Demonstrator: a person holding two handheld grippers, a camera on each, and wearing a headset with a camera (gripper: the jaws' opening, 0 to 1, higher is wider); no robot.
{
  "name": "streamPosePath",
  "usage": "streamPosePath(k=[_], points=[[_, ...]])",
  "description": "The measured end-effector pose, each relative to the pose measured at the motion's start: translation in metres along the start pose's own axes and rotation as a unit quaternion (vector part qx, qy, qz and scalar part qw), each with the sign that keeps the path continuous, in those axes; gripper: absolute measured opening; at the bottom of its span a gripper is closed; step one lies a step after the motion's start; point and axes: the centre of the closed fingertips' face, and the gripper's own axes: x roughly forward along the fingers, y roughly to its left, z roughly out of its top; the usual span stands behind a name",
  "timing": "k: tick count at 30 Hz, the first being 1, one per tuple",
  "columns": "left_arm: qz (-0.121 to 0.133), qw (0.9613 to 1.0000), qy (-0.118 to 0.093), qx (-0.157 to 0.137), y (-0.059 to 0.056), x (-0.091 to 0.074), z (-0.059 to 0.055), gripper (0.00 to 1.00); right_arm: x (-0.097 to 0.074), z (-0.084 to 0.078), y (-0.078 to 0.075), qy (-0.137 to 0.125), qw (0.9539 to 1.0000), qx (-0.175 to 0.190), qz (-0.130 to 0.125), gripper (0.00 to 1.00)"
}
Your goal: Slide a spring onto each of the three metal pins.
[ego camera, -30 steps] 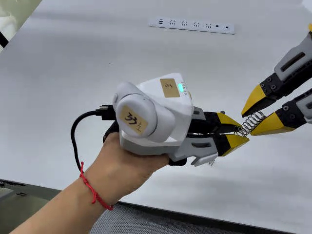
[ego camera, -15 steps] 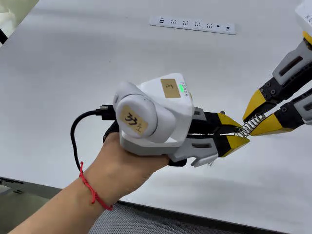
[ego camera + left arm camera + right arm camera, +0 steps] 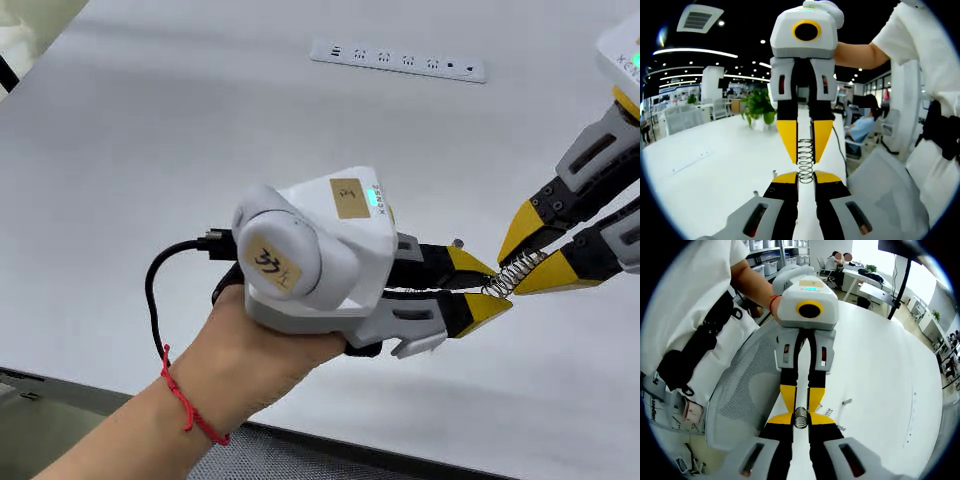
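Finding: the spring [image 3: 512, 272] sits lengthwise in my right claw [image 3: 508, 276]. It is pinched between the two yellow tips, which are drawn close on the coils. From my right gripper view I look straight down its bore, so its long axis runs along that claw's own reach and points at my left claw [image 3: 497, 287], tip to tip. The spring's free end touches or sits just inside the left claw's mouth. My left claw is pressed nearly together on a thin metal pin [image 3: 430, 290]. I cannot tell whether the pin's end has entered the coil. Both claws are raised above the surface [image 3: 200, 150], where loose springs [image 3: 846, 401] lie. Judgement: the coming move depends on the spring's axis and the pin's axis sharing one line.
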Motion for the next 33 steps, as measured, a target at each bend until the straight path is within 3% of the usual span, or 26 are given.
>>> streamPosePath(k=[18, 33], points=[[0.037, 0.9991, 0.0, -0.018, 0.014, -0.022, -0.012, 0.24, -0.001, 0.004, -0.013, -0.009, 0.9998, 0.01, -0.011, 0.12], [0.105, 0.9938, 0.018, -0.03, 0.038, -0.056, -0.04, 0.37, 0.001, 0.007, -0.047, -0.006, 0.9981, 0.027, -0.056, 0.12]])
